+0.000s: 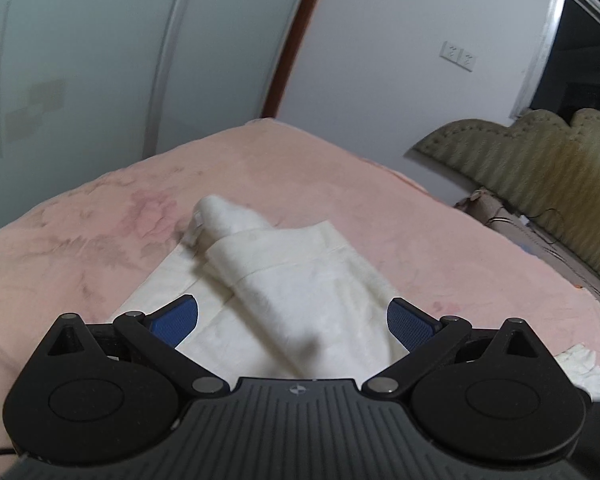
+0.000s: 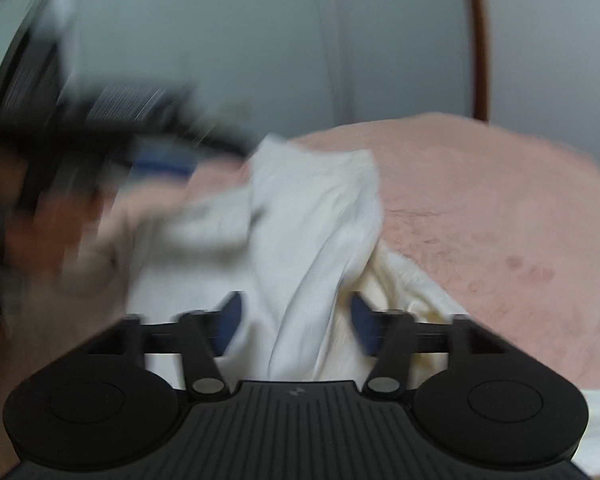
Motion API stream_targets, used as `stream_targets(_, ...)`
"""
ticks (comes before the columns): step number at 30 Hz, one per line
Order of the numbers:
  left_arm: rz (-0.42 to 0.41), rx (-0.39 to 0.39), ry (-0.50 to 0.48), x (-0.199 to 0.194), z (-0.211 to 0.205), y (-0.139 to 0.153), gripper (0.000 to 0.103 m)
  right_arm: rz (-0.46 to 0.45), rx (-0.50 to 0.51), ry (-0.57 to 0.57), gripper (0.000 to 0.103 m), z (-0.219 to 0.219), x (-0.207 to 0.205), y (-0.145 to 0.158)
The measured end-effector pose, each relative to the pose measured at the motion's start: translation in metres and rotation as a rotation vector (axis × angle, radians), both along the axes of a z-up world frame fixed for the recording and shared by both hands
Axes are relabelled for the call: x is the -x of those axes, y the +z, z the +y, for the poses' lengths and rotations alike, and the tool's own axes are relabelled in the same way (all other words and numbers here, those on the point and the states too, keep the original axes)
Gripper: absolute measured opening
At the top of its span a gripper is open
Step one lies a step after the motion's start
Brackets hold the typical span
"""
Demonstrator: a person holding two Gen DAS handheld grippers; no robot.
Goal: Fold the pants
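White pants (image 1: 300, 280) lie on the pink bed cover (image 1: 420, 220), one part folded over the other, with a rolled end at the far tip. My left gripper (image 1: 293, 322) hovers over the near end, its blue pads (image 1: 176, 322) spread wide and touching no cloth. The right wrist view is blurred. There the pants (image 2: 320, 220) rise in a raised fold that runs between the fingers of my right gripper (image 2: 298, 320). The pads stand apart and are not pinching the fold. A blurred black tool body (image 2: 80, 120) and a hand (image 2: 40, 236) show at the left.
Pale sliding wardrobe doors (image 1: 80, 60) stand behind the bed's far edge. An olive padded headboard (image 1: 540, 160) lies to the right, below a dark window (image 1: 572, 64) and wall sockets (image 1: 458, 55). Pink cover (image 2: 500, 200) surrounds the pants.
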State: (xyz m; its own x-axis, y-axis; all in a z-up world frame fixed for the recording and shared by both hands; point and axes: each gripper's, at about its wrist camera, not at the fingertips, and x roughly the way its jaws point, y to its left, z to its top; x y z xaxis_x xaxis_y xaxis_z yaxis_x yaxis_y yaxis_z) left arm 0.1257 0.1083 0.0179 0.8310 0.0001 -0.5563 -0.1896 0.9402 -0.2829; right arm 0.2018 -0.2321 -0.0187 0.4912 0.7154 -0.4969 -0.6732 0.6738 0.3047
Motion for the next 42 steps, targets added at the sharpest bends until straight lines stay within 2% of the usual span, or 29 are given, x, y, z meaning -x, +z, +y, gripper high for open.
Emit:
stream_targets(2, 0.009, 0.006, 0.016, 0.004, 0.007, -0.001, 0.102, 0.082, -0.084, -0.024, 0.064, 0.001, -0.022, -0.004)
stream_targets(3, 0.010, 0.009, 0.022, 0.004, 0.009, -0.001, 0.101, 0.119, -0.122, -0.034, 0.059, 0.002, -0.031, -0.007)
stream_targets(4, 0.010, 0.014, 0.027, 0.005, 0.012, 0.000, 0.101, 0.142, -0.158, -0.042, 0.051, 0.005, -0.037, -0.008)
stream_targets(5, 0.008, 0.025, 0.030, 0.007, 0.015, 0.002, 0.101, 0.136, -0.162, -0.051, 0.031, 0.009, -0.037, -0.006)
stream_targets(7, 0.000, 0.062, 0.029, 0.010, 0.024, 0.005, 0.102, 0.004, -0.071, -0.025, 0.025, 0.031, -0.021, 0.008)
stream_targets(10, -0.014, 0.141, 0.026, 0.015, 0.037, 0.007, 0.102, -0.291, 0.155, 0.140, 0.023, 0.071, 0.034, 0.025)
stream_targets(12, -0.014, 0.207, 0.018, 0.017, 0.045, 0.005, 0.102, -0.389, 0.288, 0.213, 0.023, 0.094, 0.062, 0.024)
stream_targets(14, 0.010, 0.262, 0.009, 0.015, 0.049, -0.002, 0.102, -0.436, 0.369, 0.257, 0.022, 0.107, 0.078, 0.016)
stream_targets(17, 0.081, 0.327, 0.052, 0.012, 0.056, -0.016, 0.097, -0.433, 0.395, 0.270, 0.022, 0.111, 0.088, 0.005)
stream_targets(18, 0.099, 0.327, 0.080, 0.011, 0.058, -0.020, 0.088, -0.430, 0.398, 0.257, 0.022, 0.110, 0.089, 0.004)
stream_targets(19, 0.123, 0.317, 0.100, 0.009, 0.061, -0.024, 0.067, -0.426, 0.400, 0.242, 0.022, 0.110, 0.090, 0.003)
stream_targets(21, 0.172, 0.311, 0.115, 0.007, 0.067, -0.032, 0.037, -0.420, 0.404, 0.220, 0.022, 0.108, 0.093, 0.006)
stream_targets(22, 0.188, 0.330, 0.117, 0.006, 0.071, -0.036, 0.028, -0.415, 0.410, 0.216, 0.023, 0.105, 0.095, 0.008)
stream_targets(24, 0.190, 0.369, 0.123, 0.009, 0.080, -0.044, 0.020, -0.435, 0.453, 0.203, 0.024, 0.097, 0.105, 0.011)
stream_targets(29, 0.168, 0.343, 0.103, 0.015, 0.081, -0.044, 0.016, -0.457, 0.590, 0.096, 0.026, 0.043, 0.113, 0.019)
stream_targets(32, 0.165, 0.315, 0.103, 0.016, 0.077, -0.043, 0.016, -0.454, 0.715, -0.011, 0.026, 0.013, 0.104, 0.022)
stream_targets(33, 0.165, 0.305, 0.103, 0.015, 0.074, -0.042, 0.016, -0.450, 0.727, -0.031, 0.026, 0.007, 0.098, 0.025)
stream_targets(35, 0.155, 0.281, 0.101, 0.016, 0.071, -0.040, 0.016, -0.424, 0.687, -0.030, 0.026, -0.001, 0.086, 0.031)
stream_targets(38, 0.129, 0.223, 0.081, 0.021, 0.063, -0.035, 0.011, -0.369, 0.575, -0.024, 0.026, -0.007, 0.064, 0.037)
stream_targets(40, 0.104, 0.170, 0.060, 0.025, 0.057, -0.029, 0.010, -0.299, 0.486, -0.014, 0.026, -0.008, 0.053, 0.034)
stream_targets(42, 0.076, 0.122, 0.040, 0.030, 0.051, -0.024, 0.009, -0.228, 0.444, 0.005, 0.026, -0.006, 0.037, 0.028)
